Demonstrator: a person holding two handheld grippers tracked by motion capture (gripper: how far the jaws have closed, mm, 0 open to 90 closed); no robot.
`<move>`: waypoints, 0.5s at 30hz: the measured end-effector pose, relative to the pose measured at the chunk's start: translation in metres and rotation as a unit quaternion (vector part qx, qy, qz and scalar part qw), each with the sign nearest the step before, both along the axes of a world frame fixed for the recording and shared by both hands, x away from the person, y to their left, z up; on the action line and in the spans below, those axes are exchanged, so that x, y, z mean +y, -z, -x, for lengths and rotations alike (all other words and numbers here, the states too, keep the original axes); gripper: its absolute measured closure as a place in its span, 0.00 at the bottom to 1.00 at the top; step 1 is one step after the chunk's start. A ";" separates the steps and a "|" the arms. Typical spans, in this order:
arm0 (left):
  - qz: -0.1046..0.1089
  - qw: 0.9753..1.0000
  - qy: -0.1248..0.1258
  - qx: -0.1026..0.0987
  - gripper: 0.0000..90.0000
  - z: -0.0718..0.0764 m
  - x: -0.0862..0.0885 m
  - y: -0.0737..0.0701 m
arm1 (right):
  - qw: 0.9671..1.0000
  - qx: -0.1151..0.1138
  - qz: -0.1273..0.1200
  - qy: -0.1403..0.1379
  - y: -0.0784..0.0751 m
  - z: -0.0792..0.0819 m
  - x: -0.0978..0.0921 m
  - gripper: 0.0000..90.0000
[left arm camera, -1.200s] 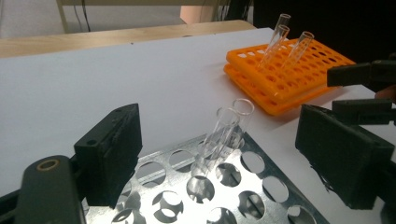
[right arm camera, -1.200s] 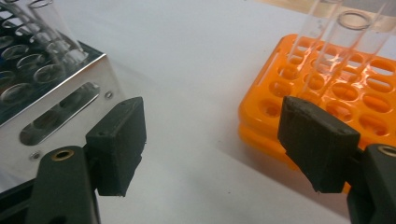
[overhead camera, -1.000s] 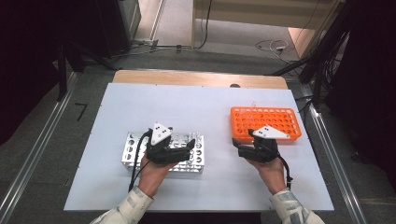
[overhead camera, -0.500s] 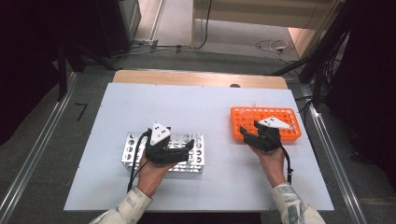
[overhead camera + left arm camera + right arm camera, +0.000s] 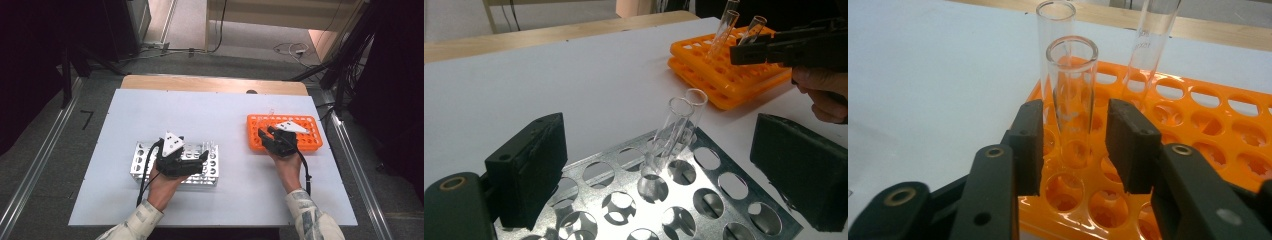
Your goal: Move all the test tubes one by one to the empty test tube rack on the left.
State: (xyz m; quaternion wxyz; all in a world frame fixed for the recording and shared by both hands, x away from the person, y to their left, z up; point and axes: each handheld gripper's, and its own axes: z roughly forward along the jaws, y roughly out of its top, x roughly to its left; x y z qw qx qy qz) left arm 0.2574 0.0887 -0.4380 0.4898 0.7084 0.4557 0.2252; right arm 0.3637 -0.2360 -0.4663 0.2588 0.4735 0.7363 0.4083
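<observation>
Glass tube (image 5: 1071, 100) between right claw (image 5: 1075, 145) jaws, untouched; orange rack (image 5: 1198, 125) beneath

Bright table — dark, soft surroundings

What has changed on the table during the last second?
The right tongs moved forward from the near edge of the orange rack to over its left part, and their jaws now stand open around a glass tube. The left tongs stayed open over the metal rack; both racks stayed in place.
</observation>
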 end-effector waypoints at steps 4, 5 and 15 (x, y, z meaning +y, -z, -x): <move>0.002 1.000 0.000 0.000 0.09 0.000 0.000 0.000 | 1.000 0.000 0.003 -0.003 0.001 0.000 0.001 0.68; 0.001 1.000 0.001 0.001 0.09 0.000 0.000 0.000 | 1.000 0.000 0.004 -0.002 0.001 0.000 0.001 0.69; 0.001 1.000 -0.005 0.006 0.09 -0.001 0.000 0.000 | 1.000 -0.004 0.003 -0.001 0.000 0.001 0.001 0.80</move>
